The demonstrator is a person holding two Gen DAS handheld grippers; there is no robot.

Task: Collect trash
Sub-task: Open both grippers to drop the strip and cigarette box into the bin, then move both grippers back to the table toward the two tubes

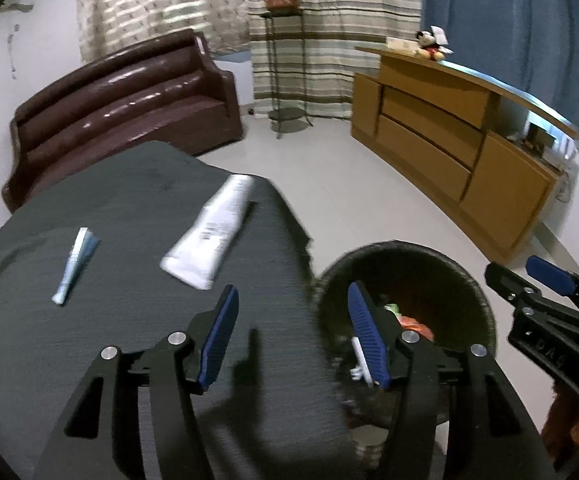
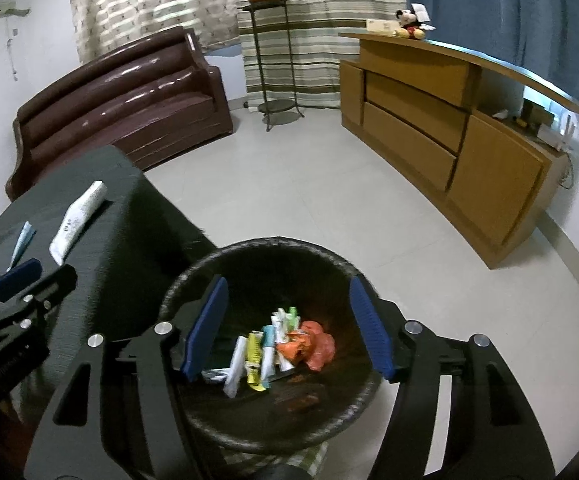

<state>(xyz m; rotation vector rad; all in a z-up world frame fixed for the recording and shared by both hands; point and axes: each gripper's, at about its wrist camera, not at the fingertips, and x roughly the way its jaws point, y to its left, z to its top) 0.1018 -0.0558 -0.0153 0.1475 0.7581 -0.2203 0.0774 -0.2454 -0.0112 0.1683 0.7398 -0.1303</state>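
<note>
Seen from your left wrist, your left gripper (image 1: 293,336) hangs over the right edge of the dark-clothed table (image 1: 101,280), its blue-padded jaws standing apart with nothing between them. A white tube (image 1: 209,232) lies near the table's far right corner, a small pale-blue tube (image 1: 75,266) to its left toward the middle of the table, both clear of the jaws. The dark round bin (image 1: 461,276) stands on the floor just beside the table's right edge, and your right gripper (image 1: 529,276) shows at the frame's right border. Seen from your right wrist, your right gripper (image 2: 289,328) hovers above the bin (image 2: 273,246), jaws likewise parted and empty; inside lie several tubes and wrappers (image 2: 257,352) and an orange bag (image 2: 313,346). Your left gripper (image 2: 33,276) sits at the left border over the table (image 2: 137,216), where the white tube (image 2: 79,216) and blue tube (image 2: 21,242) remain uncollected.
</note>
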